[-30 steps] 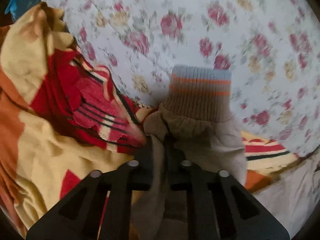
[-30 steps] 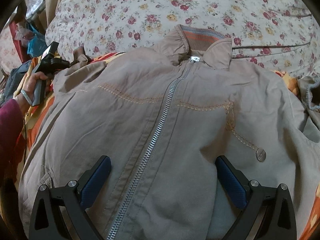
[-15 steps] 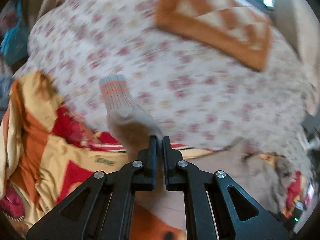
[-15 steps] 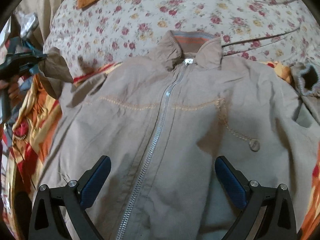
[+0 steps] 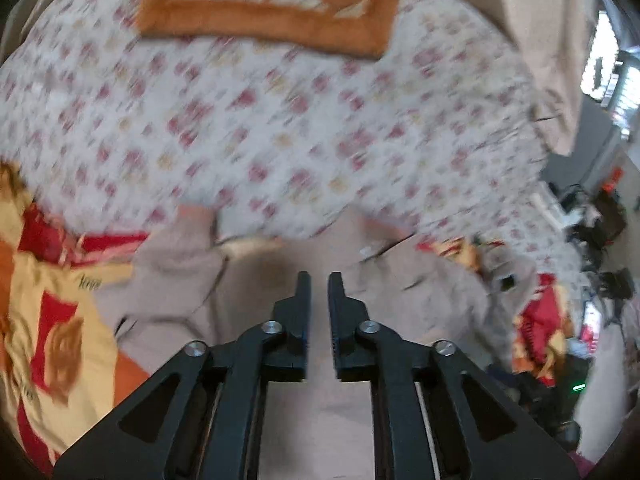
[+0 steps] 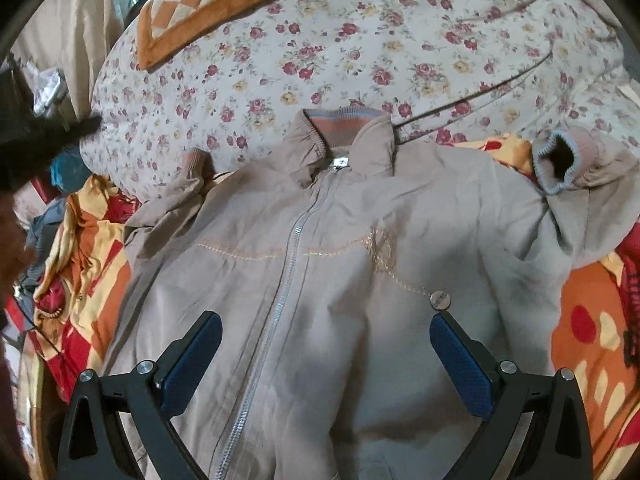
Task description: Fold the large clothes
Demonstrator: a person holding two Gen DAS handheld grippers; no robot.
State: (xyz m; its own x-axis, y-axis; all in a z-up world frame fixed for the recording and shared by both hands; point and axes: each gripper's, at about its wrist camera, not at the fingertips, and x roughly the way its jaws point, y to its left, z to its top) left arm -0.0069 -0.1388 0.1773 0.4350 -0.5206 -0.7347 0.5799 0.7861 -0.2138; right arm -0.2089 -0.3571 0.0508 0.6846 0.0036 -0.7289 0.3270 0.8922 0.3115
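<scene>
A beige zip-up jacket (image 6: 340, 264) lies front up on the bed, collar away from me. Its left sleeve (image 6: 188, 184) is bent up beside the shoulder, the striped cuff (image 6: 196, 162) resting on the sheet. The other sleeve's cuff (image 6: 558, 164) lies at the right. My right gripper (image 6: 326, 330) hovers open and wide over the jacket's lower front, holding nothing. In the blurred left wrist view, my left gripper (image 5: 319, 280) hangs above the jacket (image 5: 400, 288), its jaws opening a narrow gap with nothing between them. The released sleeve (image 5: 180, 276) lies to its left.
A floral sheet (image 6: 360, 40) covers the bed beyond the collar, with an orange checked cushion (image 6: 208, 4) at the back left. A yellow, red and orange blanket (image 6: 84, 248) lies under and around the jacket. Room clutter (image 5: 592, 240) shows at the right edge of the left wrist view.
My left gripper held the sleeve near its cuff, carried it up and to the right, then let go; the sleeve now lies by the shoulder. The right gripper rose a little.
</scene>
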